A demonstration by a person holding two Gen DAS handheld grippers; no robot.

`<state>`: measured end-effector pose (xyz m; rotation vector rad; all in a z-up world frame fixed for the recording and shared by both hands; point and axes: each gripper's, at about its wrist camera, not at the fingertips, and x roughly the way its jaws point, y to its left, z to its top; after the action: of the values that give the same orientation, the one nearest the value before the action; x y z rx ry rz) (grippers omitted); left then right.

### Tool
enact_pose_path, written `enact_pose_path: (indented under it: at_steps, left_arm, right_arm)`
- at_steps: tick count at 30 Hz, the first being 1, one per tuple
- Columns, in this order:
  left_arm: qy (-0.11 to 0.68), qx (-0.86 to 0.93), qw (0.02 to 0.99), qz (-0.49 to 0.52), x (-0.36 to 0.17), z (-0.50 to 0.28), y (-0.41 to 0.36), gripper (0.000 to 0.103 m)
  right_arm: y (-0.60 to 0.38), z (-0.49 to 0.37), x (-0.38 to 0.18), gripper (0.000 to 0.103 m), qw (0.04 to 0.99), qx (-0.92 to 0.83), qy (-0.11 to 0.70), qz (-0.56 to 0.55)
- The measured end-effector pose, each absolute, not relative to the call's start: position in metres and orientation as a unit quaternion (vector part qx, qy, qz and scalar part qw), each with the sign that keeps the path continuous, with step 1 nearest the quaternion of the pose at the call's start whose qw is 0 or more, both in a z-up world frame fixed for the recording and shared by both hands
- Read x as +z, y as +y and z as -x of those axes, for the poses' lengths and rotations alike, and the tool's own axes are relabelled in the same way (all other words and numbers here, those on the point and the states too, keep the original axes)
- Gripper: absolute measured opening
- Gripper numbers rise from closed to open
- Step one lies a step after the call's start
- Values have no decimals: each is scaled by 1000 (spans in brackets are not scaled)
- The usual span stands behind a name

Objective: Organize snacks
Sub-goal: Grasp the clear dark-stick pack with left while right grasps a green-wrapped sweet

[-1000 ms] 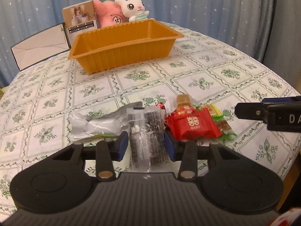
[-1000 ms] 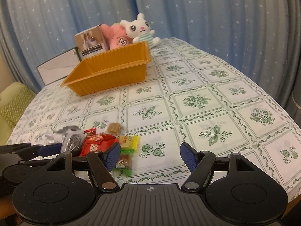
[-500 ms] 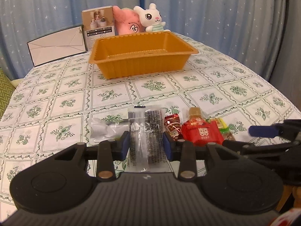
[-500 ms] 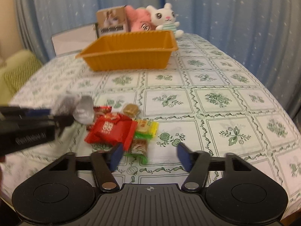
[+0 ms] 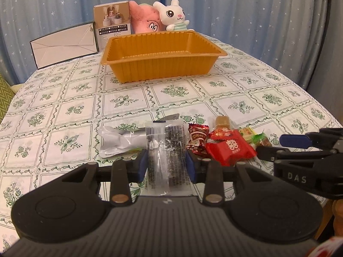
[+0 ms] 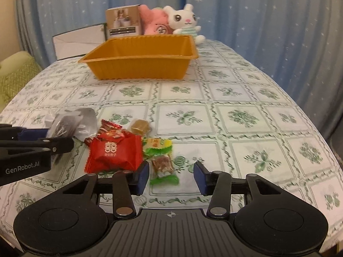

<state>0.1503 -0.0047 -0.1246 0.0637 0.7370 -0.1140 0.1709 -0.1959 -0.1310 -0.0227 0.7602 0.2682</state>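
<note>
My left gripper (image 5: 166, 167) is shut on a clear packet of dark snack (image 5: 166, 150) and holds it above the table. A silver pouch (image 5: 119, 142), a dark red candy (image 5: 198, 138), a red packet (image 5: 230, 150) and small candies lie in a pile just beyond. The empty orange tray (image 5: 163, 68) stands farther back. My right gripper (image 6: 171, 176) is open, low over a brown candy in a green wrapper (image 6: 164, 167), next to the red packet (image 6: 114, 152). The left gripper (image 6: 32, 147) shows at the left of the right wrist view.
Behind the tray (image 6: 139, 68) stand a white bunny plush (image 5: 173, 16), a pink plush (image 5: 144, 20), a small product box (image 5: 112, 21) and a white folded box (image 5: 64, 44). The table's right edge drops off toward the blue curtain. A green cushion (image 6: 15, 75) is at the left.
The left gripper has lifted the clear packet and pulled back a little, with the tray now more centred. The right gripper has swung toward the pile and stands over the green-wrapped candy.
</note>
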Motion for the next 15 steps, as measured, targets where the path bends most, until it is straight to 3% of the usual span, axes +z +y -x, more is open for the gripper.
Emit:
enact_pose_path:
  at_steps: [10, 15]
  left_arm:
    - [366, -53, 929, -28, -127, -152, -4, 34]
    - [364, -52, 929, -29, -127, -152, -4, 34]
  right_arm:
    - [-189, -177, -135, 21, 916, 142, 374, 21]
    - [-190, -173, -133, 20, 922, 137, 361, 24]
